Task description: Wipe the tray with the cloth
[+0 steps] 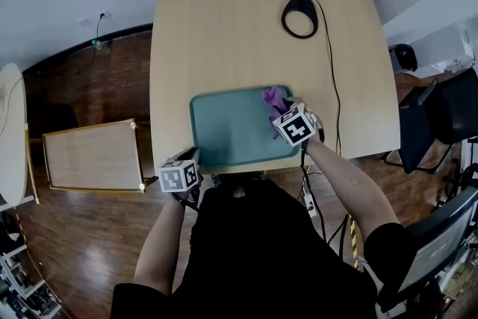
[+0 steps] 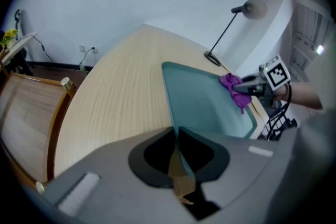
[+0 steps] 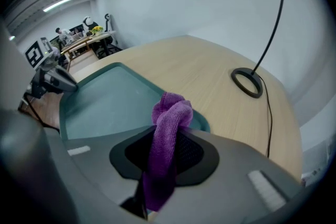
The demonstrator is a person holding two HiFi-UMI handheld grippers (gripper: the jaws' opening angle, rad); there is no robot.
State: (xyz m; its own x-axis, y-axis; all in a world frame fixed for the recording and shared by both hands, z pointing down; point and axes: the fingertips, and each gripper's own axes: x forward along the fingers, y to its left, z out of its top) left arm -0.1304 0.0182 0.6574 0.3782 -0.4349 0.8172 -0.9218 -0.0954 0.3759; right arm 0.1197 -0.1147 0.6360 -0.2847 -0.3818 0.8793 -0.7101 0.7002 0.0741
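Torso (image 1: 254, 250) nearest. Head view: left gripper (image 1: 196, 160) at tray (image 1: 228, 132) 7 o'clock corner. Left gripper view: jaws pressed onto tray rim. Right gripper view: right gripper (image 3: 165, 141) pinches cloth (image 3: 170, 110) at tray's 2 o'clock; open bed lies toward 9.

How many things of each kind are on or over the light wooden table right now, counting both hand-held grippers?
teal plastic tray: 1
purple cloth: 1
black desk lamp: 1
grippers, left gripper and right gripper: 2
Total: 5
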